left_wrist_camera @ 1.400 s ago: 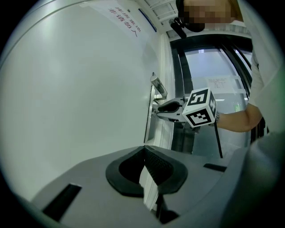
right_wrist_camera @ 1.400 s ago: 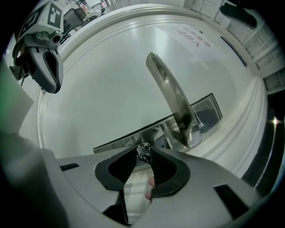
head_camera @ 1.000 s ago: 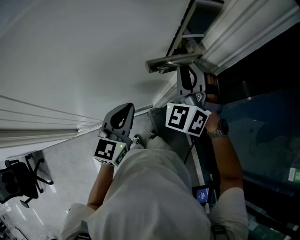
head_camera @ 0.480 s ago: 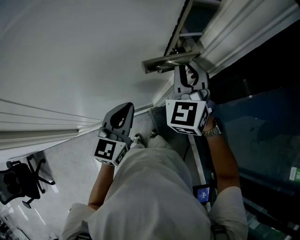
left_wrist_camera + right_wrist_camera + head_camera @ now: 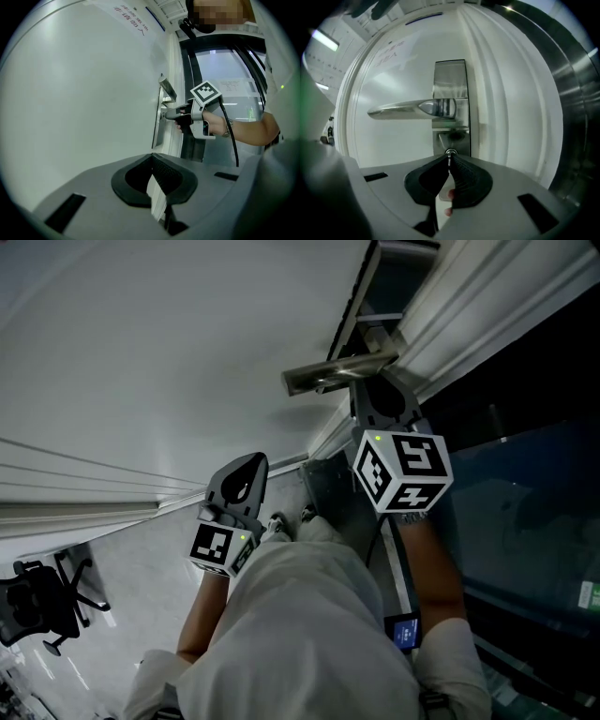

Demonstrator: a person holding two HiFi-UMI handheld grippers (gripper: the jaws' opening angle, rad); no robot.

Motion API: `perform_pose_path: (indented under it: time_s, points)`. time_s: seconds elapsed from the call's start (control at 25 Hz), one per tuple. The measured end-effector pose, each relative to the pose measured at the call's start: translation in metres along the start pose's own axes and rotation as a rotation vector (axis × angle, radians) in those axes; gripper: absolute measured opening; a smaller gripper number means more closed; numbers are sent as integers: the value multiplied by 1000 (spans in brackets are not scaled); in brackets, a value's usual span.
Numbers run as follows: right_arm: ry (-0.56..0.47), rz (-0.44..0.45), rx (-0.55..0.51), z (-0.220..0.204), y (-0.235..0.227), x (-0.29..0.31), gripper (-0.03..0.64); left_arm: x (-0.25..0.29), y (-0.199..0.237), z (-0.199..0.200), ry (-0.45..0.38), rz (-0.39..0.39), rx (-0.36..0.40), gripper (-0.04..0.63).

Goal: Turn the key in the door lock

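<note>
A steel lever handle (image 5: pixel 415 108) sits on a narrow lock plate (image 5: pixel 451 75) at the edge of the white door (image 5: pixel 169 352). Below the lever, a small metal key (image 5: pixel 450 153) stands in the keyhole. My right gripper (image 5: pixel 450 161) is shut on the key's head, jaws pressed together edge-on to it. In the head view the right gripper (image 5: pixel 377 395) points at the door just under the lever handle (image 5: pixel 337 372). My left gripper (image 5: pixel 249 463) hovers apart from the door to the left, shut and holding nothing. In the left gripper view the left gripper (image 5: pixel 153 162) faces the right gripper (image 5: pixel 174 114).
The white door frame (image 5: pixel 497 103) runs beside the lock plate, with a dark glass panel (image 5: pixel 525 474) to the right. An office chair (image 5: pixel 37 601) stands on the pale floor at lower left. The person's own torso (image 5: pixel 300 634) fills the bottom of the head view.
My right gripper has rolled about its own axis at the lock, its marker cube now showing other faces. The left gripper has stayed where it was.
</note>
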State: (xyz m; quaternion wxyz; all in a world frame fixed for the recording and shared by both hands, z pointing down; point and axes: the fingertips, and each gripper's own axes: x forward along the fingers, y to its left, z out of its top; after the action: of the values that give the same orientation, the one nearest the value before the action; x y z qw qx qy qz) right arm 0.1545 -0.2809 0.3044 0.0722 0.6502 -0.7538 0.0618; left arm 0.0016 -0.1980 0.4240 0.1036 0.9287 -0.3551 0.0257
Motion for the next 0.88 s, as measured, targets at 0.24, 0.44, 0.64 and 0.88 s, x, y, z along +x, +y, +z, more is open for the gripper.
perform_pose_path:
  time_s: [0.24, 0.44, 0.64, 0.88]
  points:
    - [-24, 64, 362, 0, -3, -2, 12, 0, 0, 5, -12, 9, 3, 5]
    - [-25, 145, 723, -3, -7, 0, 14, 2, 0, 4, -9, 8, 3, 5]
    - [-4, 192, 930, -8, -12, 1, 14, 3, 2, 0, 1, 5, -1, 6]
    - [-24, 242, 1039, -4, -9, 1, 17, 3, -2, 4, -9, -10, 2, 5]
